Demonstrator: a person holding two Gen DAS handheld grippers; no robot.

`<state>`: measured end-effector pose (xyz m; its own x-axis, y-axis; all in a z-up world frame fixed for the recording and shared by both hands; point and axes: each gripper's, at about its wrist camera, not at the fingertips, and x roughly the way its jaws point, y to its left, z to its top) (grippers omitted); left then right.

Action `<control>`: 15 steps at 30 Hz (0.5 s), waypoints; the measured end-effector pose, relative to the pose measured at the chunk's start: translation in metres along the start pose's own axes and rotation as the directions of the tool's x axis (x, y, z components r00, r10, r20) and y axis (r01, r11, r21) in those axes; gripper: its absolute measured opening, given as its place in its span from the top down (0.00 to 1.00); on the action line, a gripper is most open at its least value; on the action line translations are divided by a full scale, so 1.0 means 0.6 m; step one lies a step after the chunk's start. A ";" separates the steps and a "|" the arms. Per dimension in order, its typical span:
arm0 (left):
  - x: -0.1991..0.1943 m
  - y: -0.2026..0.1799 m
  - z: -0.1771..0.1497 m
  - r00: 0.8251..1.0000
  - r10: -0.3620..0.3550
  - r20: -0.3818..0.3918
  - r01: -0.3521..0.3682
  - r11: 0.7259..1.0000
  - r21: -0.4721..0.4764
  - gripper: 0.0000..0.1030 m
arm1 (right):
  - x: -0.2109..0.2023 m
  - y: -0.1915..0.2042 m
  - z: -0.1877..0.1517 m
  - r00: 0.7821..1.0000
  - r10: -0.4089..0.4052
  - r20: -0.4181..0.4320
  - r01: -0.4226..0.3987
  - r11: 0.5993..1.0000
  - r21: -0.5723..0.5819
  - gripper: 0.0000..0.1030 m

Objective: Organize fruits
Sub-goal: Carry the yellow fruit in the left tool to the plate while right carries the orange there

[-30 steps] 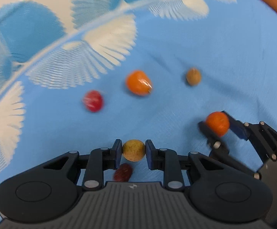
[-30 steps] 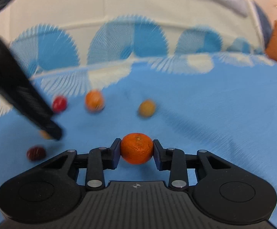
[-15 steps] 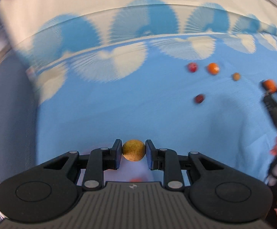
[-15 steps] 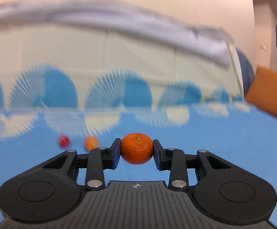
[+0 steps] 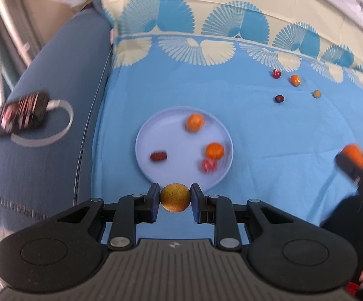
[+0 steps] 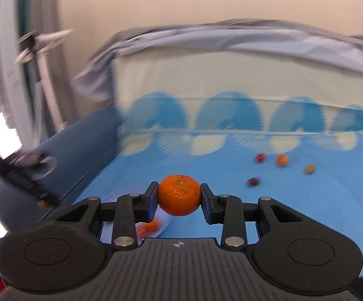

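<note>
the left gripper (image 5: pixel 175 198) clamps a round yellow-brown fruit (image 5: pixel 175 197) above the near rim of the plate (image 5: pixel 156 135), while the right gripper (image 6: pixel 179 195) clamps a mandarin (image 6: pixel 179 195), stem dimple up, above the blue cloth (image 6: pixel 281 200).

Blue cloth (image 5: pixel 269 135) with a fan-pattern border, carrying a plate and loose fruit.
A pale plate (image 5: pixel 156 135) lay on the cloth; well apart from it, four small fruits (image 5: pixel 279 98) sat near the patterned border.

Four fruits (image 5: pixel 215 150) on plate (image 5: pixel 173 173), four more (image 5: pixel 279 98) far right behind
</note>
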<state>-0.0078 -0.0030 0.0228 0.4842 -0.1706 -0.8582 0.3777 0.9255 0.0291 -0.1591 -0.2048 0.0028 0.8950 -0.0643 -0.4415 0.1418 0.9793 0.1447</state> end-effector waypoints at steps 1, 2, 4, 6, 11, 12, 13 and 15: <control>-0.003 0.006 -0.011 1.000 -0.006 0.002 0.006 1.000 -0.014 0.72 | -0.005 0.015 -0.005 1.000 0.015 -0.014 -0.015 1.000 -0.022 0.64; -0.005 0.013 -0.021 1.000 -0.010 0.003 0.010 1.000 -0.025 0.72 | -0.007 0.030 -0.009 0.999 0.029 -0.032 -0.031 0.998 -0.048 0.64; -0.007 0.024 -0.041 1.000 -0.024 0.001 0.024 0.999 -0.044 0.72 | -0.007 0.062 -0.013 0.998 0.042 -0.055 -0.047 0.994 -0.101 0.64; -0.009 0.030 -0.058 0.999 -0.037 0.011 0.037 0.998 -0.053 0.72 | -0.012 0.089 -0.020 0.996 0.050 -0.068 -0.060 0.986 -0.153 0.64; -0.014 0.039 -0.079 0.998 -0.062 0.027 0.064 0.996 -0.067 0.72 | -0.015 0.131 -0.029 0.992 0.056 -0.112 -0.078 0.974 -0.211 0.64; -0.013 0.038 -0.079 0.998 -0.061 0.032 0.063 0.996 -0.066 0.72 | -0.015 0.136 -0.029 0.992 0.053 -0.117 -0.078 0.973 -0.218 0.64; -0.015 0.039 -0.081 0.998 -0.058 0.039 0.060 0.996 -0.063 0.72 | -0.014 0.136 -0.029 0.992 0.051 -0.119 -0.076 0.972 -0.222 0.64; -0.016 0.039 -0.082 0.997 -0.057 0.051 0.060 0.996 -0.061 0.72 | -0.015 0.139 -0.029 0.991 0.043 -0.123 -0.071 0.971 -0.228 0.64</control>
<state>-0.0427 0.0367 0.0064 0.5011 -0.2401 -0.8314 0.3571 0.9325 -0.0541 -0.1624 -0.1190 0.0035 0.8413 0.0020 -0.5405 -0.0219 0.9993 -0.0302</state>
